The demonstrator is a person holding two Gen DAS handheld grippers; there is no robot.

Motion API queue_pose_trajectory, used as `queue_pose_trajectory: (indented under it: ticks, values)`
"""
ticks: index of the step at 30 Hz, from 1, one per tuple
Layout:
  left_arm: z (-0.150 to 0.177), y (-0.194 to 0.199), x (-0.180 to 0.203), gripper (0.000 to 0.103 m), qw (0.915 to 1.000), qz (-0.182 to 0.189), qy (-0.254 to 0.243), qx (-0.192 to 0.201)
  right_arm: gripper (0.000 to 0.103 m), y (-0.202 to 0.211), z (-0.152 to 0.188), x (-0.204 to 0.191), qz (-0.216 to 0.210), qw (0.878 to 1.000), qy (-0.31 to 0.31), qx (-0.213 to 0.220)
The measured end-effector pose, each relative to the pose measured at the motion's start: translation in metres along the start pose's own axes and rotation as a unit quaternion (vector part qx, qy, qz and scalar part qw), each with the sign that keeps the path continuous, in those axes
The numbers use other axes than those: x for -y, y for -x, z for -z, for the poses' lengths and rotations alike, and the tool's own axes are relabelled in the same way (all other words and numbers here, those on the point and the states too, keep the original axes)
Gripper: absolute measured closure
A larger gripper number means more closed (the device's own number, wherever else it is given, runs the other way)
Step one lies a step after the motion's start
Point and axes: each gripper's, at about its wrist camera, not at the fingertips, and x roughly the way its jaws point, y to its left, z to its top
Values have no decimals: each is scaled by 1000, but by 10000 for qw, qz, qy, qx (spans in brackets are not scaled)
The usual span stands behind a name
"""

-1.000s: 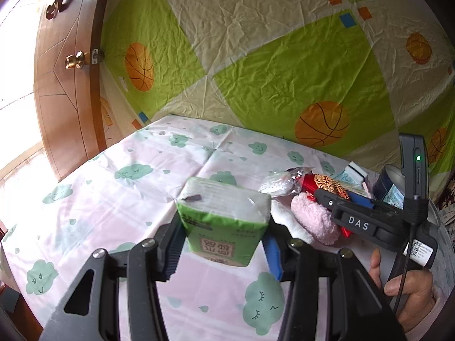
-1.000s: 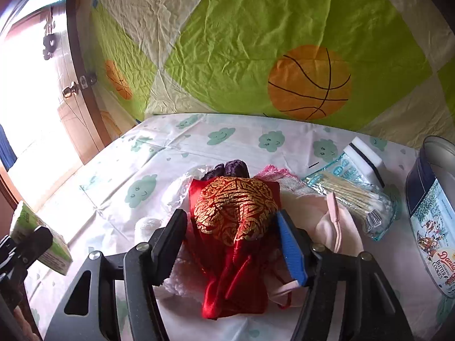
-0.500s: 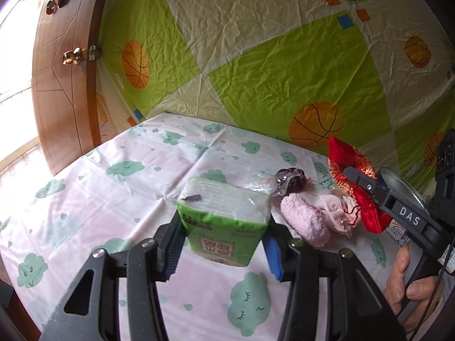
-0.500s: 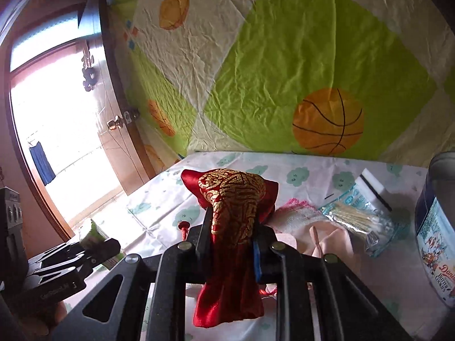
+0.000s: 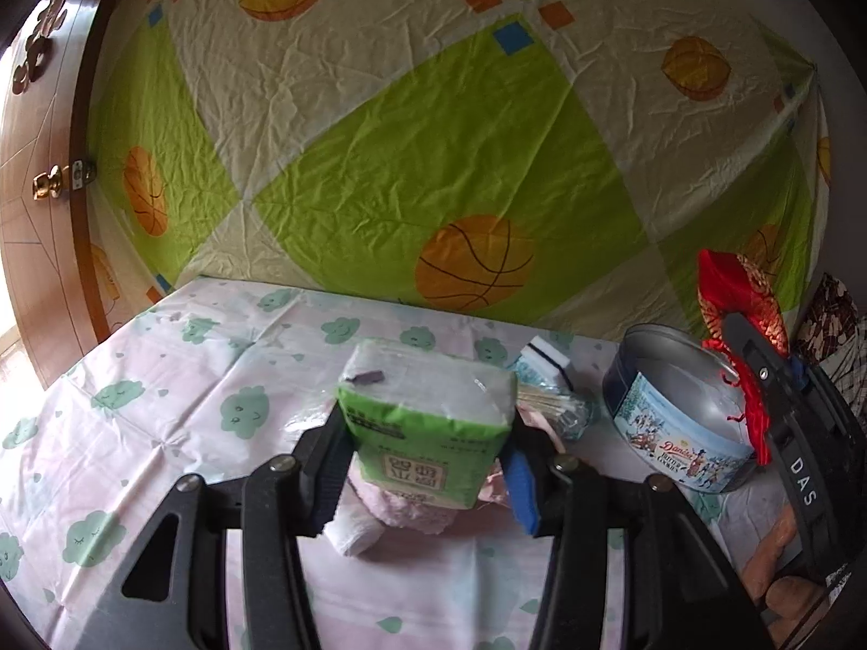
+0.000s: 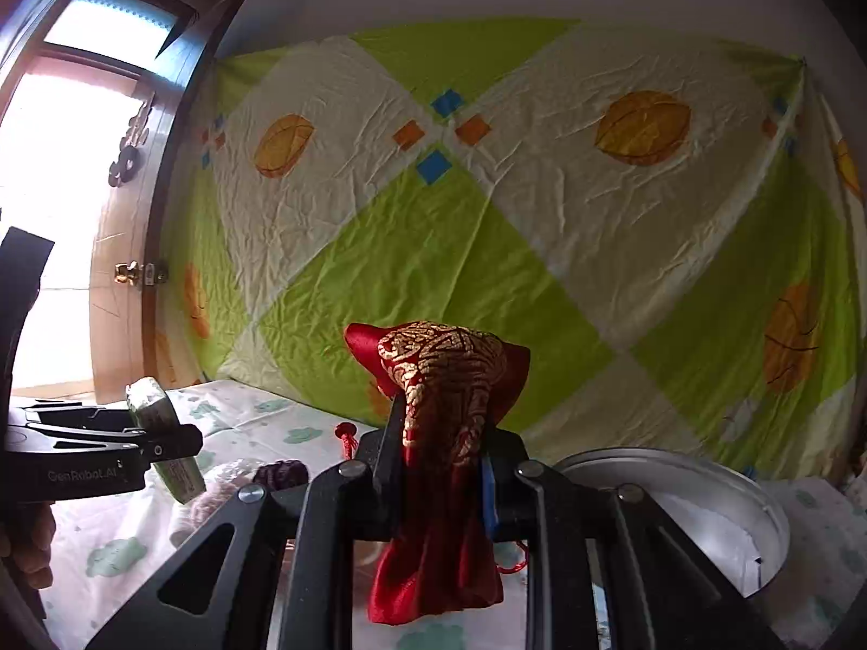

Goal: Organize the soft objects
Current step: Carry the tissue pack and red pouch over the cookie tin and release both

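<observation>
My right claw is pinched tight on the red pouch, lifted beside the open tin, prob. its home; left claw grips the tissue pack at mid-width, above table, waiting w/ 2nd item.

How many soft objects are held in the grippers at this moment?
2. The green plastic tissue pack is clamped in the left gripper above the table; the red and gold fabric pouch hangs from the right gripper, beside the round open cookie tin.
</observation>
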Motion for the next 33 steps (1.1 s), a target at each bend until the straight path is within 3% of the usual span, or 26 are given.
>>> queue_pose_trajectory:
  ticks: [4,13,18,24,33]
  values:
    - [-8,-9,43,54,9990,347,-254,121,80,3,7,30,803,9964,267,49]
    - [-15,-36,128,54,9938,867,-687,109,80,-3,17,100,1419,9891,68,-389]
    - [-17,-56,170,54,9908,1075,-821,7,80,-8,26,142,1410,9869,-278,-728]
    - [-15,-79,214,54,9878,1224,-962,-85,80,-15,37,195,1277,9786,-1119,-1167]
    - [-2,-115,254,54,9871,1185,-1020,-355,80,-33,52,214,1445,9712,-1069,-1561]
